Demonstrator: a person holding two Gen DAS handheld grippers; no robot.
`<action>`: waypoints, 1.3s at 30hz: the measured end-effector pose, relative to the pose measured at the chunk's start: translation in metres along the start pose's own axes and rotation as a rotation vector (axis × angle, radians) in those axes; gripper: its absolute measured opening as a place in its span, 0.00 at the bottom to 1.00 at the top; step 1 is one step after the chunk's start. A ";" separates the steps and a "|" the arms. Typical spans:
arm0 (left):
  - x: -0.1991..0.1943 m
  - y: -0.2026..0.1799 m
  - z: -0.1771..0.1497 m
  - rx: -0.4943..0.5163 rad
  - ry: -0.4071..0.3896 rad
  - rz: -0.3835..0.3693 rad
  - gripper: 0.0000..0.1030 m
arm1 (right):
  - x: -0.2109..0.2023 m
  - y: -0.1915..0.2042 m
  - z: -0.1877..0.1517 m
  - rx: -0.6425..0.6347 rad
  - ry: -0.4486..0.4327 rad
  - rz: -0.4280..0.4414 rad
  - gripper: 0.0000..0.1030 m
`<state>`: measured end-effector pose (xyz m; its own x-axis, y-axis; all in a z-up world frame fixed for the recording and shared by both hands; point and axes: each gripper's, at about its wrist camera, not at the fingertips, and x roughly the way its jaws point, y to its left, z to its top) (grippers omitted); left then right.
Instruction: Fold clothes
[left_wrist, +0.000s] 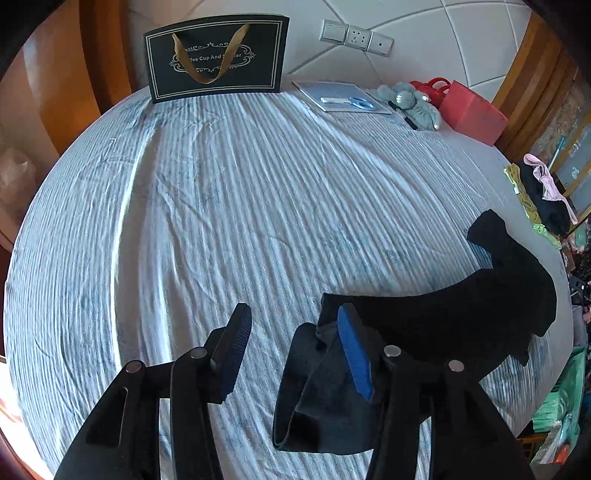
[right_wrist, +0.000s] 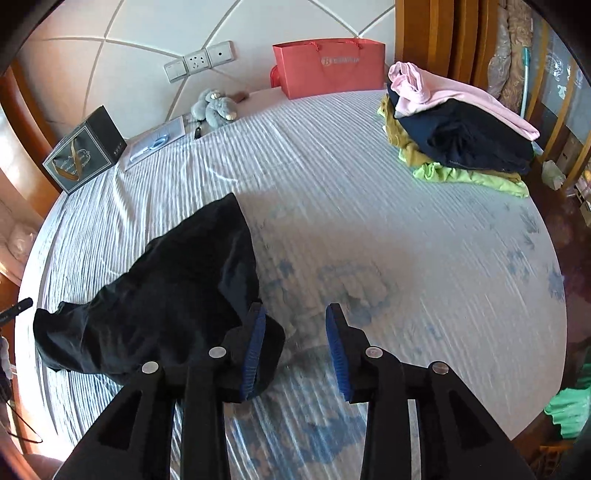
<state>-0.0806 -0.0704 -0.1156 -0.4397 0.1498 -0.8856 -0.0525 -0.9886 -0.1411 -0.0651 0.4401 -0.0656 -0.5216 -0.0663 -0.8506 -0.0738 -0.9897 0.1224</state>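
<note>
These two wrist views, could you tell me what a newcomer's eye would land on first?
The black garment, lying crumpled on the striped bedsheet by both open grippers, left and right. Next, the pile of clothes at the bed's right edge, and the red gift bag against the headboard.

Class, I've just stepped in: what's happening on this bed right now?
A person is working with two handheld claws over a striped bed, folding clothes. A black garment lies crumpled on the sheet. The left claw and the right claw are both open at opposite ends of it, gripping nothing. At the bed's far right edge sits a pile of clothes, with the pink one on top. Whether they are folded is unclear.
</note>
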 end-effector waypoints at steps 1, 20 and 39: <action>0.006 -0.004 -0.004 0.002 0.013 -0.009 0.48 | 0.005 0.004 0.006 -0.008 -0.001 0.020 0.47; 0.042 -0.038 -0.023 0.043 0.093 0.025 0.20 | 0.154 0.073 0.045 -0.187 0.275 0.061 0.02; -0.027 0.009 0.253 0.020 -0.311 0.138 0.46 | 0.046 0.147 0.278 -0.289 -0.386 -0.081 0.03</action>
<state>-0.2963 -0.0870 0.0196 -0.6958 0.0061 -0.7182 0.0101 -0.9998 -0.0184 -0.3368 0.3264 0.0554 -0.8053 0.0100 -0.5928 0.0831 -0.9881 -0.1295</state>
